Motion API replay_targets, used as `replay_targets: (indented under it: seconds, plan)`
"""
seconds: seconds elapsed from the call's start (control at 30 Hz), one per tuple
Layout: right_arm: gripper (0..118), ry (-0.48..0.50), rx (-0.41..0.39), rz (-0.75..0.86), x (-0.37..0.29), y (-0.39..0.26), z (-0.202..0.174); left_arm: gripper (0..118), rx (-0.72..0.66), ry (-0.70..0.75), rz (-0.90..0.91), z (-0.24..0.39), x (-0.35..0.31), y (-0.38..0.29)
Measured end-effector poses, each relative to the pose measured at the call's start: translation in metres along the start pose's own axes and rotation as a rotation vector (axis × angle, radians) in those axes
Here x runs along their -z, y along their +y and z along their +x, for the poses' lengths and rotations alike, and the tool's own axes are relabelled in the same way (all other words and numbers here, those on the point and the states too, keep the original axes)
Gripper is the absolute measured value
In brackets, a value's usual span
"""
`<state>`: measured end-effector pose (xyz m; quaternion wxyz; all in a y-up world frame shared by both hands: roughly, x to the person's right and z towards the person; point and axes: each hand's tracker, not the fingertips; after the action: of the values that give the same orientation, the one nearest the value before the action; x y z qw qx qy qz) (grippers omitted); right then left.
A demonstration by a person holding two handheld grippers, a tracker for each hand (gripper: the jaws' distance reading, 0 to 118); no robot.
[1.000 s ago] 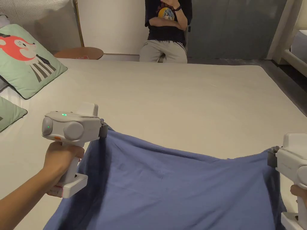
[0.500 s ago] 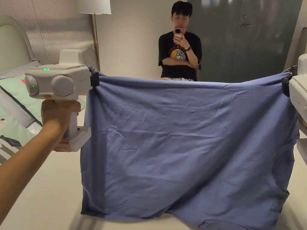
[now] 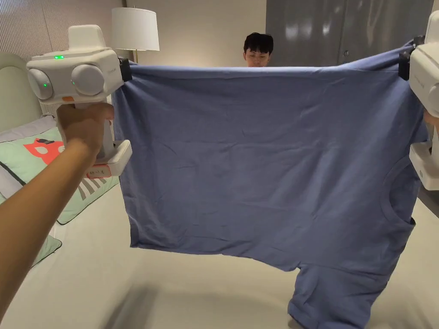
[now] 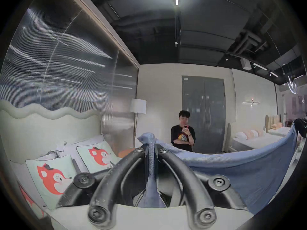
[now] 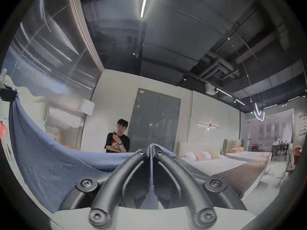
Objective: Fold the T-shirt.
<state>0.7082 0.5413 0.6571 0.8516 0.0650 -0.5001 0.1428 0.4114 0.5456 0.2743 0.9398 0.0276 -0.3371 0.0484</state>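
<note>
T-shirt [image 3: 266,163], sleeve hanging, head view

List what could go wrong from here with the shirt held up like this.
1. The T-shirt hangs from thin pinches of its top edge in the left gripper and right gripper; a tug might pull a corner free.
2. A sleeve dangles low by the bed and could bunch underneath when the shirt is laid down.
3. The spread cloth hides the bed behind it, so placement is likely partly blind.
</note>
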Motion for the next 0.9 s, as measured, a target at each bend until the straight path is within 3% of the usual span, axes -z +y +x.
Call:
replay_targets:
  seconds: [0.23,0.5,0.9]
  plan:
    - [1,0.038,0.016,0.008,0.014,-0.03,-0.003,1,0.04,-0.006,-0.021,0.0,0.027,-0.043]
    - [1,0.093,0.027,-0.163,0.011,-0.128,-0.021,1,0.068,-0.019,-0.187,-0.004,0.045,-0.154]
    - [1,0.182,0.101,-0.425,-0.074,-0.257,-0.031,1,0.088,-0.03,-0.455,-0.031,-0.03,-0.302]
